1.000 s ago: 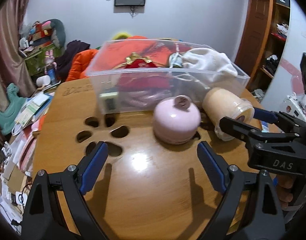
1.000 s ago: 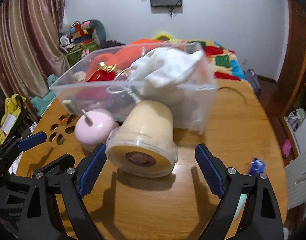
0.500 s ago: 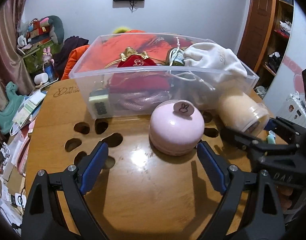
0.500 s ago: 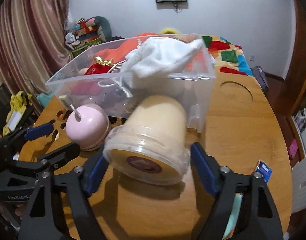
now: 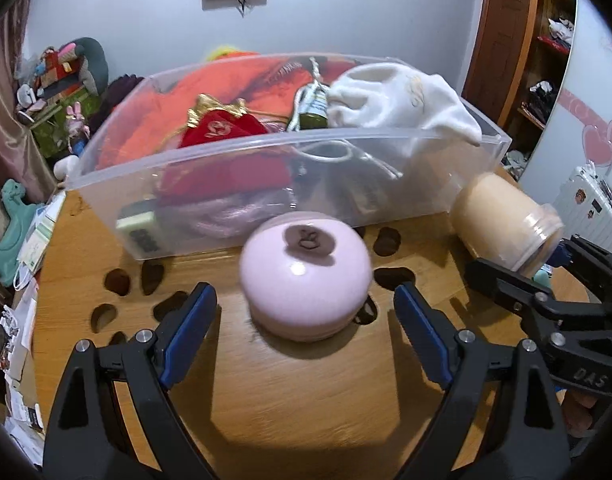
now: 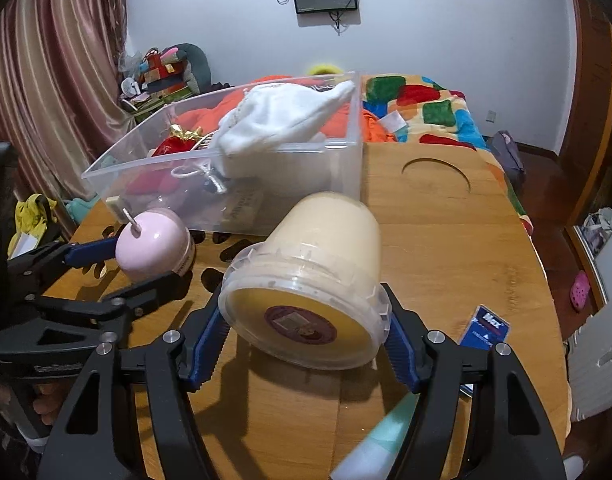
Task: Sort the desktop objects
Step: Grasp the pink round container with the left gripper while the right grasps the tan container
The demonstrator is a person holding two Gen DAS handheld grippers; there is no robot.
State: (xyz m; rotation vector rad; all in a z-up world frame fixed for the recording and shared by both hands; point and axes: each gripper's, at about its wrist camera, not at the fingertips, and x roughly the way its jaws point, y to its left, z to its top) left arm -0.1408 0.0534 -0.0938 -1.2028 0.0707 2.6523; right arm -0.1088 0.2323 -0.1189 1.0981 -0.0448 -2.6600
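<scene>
1. Right gripper (image 6: 306, 340): black frame, blue ribbed pads; jaws pressed against both sides of the lid rim of the cream tub (image 6: 318, 276), holding it. The tub is a smooth translucent plastic cylinder on its side, lid toward the camera, round maroon label at lid centre, base pointing at the bin.
2. Left gripper (image 5: 306, 320): same build, jaws spread wide, flanking the pink round case (image 5: 306, 276) without touching it.
3. Pink round case: glossy, dome-shaped, a small brownish disc on top; rests on the table just in front of the bin.
4. Clear plastic bin (image 5: 241, 172): rectangular, translucent walls, standing on the table. Contents: white drawstring pouch (image 5: 402, 104), soft fabric, cord hanging over the front wall; red pouch with gold trim (image 5: 221, 130); green bottle (image 5: 312, 114); pale green calculator (image 5: 139, 230) against the front wall.
5. Wooden table (image 6: 446, 248): light grain, glossy, with irregular cut-out holes near the case and one circular groove.
6. Blue packet (image 6: 486, 330): flat, on the table right of the tub.
</scene>
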